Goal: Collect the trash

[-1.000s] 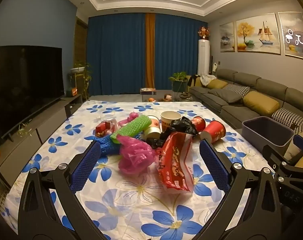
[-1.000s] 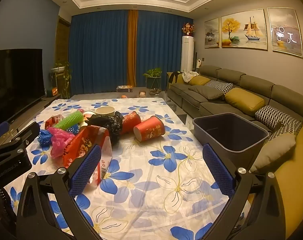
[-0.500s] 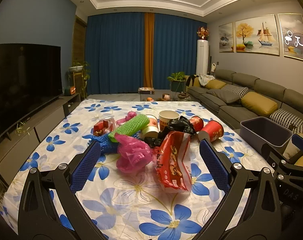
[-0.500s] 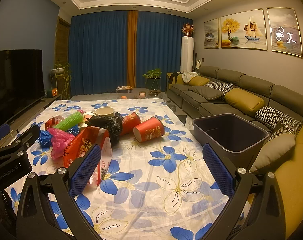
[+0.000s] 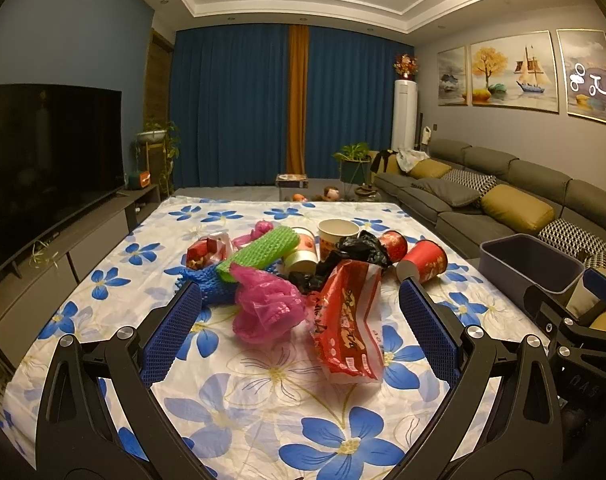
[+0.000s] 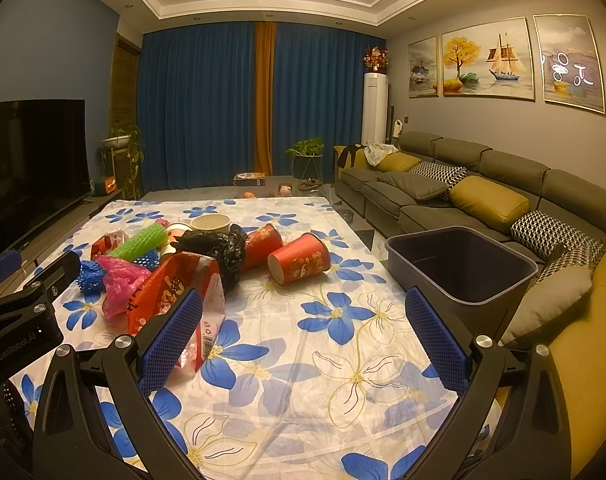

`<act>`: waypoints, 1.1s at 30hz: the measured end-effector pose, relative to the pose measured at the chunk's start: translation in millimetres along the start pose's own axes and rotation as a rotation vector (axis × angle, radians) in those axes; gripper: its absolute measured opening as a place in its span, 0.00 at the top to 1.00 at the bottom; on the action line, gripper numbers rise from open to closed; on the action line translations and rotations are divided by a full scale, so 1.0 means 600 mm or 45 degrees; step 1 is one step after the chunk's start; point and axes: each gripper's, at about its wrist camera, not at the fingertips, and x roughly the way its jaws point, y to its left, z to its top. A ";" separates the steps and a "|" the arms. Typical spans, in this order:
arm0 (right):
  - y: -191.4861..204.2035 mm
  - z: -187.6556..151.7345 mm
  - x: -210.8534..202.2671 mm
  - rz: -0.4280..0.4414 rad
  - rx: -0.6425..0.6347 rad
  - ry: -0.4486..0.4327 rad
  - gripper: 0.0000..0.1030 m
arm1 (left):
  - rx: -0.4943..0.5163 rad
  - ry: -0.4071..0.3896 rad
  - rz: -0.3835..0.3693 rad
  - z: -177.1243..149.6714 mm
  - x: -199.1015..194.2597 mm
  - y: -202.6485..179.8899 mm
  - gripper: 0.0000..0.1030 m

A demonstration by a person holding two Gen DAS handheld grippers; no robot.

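I hold my left gripper (image 5: pixel 299 334) low over the flower-printed white tablecloth (image 5: pixel 271 400), its 2 blue-padded fingers (image 5: pixel 171 336) spread wide and pinching nothing, aimed at the heap so that the crumpled pink plastic bag (image 5: pixel 267 306) and the long red snack wrapper (image 5: pixel 349 324) sit between them, ready for a first pick, I judge. My right gripper (image 6: pixel 303 344) is likewise spread and empty, over bare cloth, placed between the heap and the dark grey plastic bin (image 6: pixel 463 266) that stands open just off the table's right edge, beside the sofa, where trash can be dropped. The trash lies bunched mid-table: I count 2 red paper cups (image 6: pixel 299 260) tipped on their sides, 1 upright pale paper cup (image 5: pixel 337 236), 1 green foam net sleeve (image 5: pixel 259 252), 1 blue foam net (image 5: pixel 207 286), 1 crumpled black plastic bag (image 5: pixel 355 248); the smaller pieces behind I cannot count.
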 end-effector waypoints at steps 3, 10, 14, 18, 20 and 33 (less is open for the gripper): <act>0.003 0.005 -0.004 0.004 0.002 0.002 0.04 | -0.010 0.002 0.001 -0.003 0.004 0.009 0.05; 0.003 -0.004 0.003 0.015 0.012 0.001 0.04 | -0.030 0.007 0.012 -0.008 0.006 0.022 0.05; 0.004 -0.006 0.004 0.018 0.008 0.000 0.04 | -0.035 0.011 0.017 -0.008 0.008 0.026 0.05; 0.005 -0.007 0.004 0.018 0.007 -0.004 0.04 | -0.034 0.012 0.015 -0.007 0.008 0.026 0.05; 0.005 -0.007 0.004 0.018 0.008 -0.006 0.04 | -0.034 0.011 0.012 -0.007 0.008 0.026 0.05; 0.004 -0.006 0.001 0.025 0.008 -0.014 0.04 | -0.033 0.006 0.012 -0.007 0.010 0.025 0.05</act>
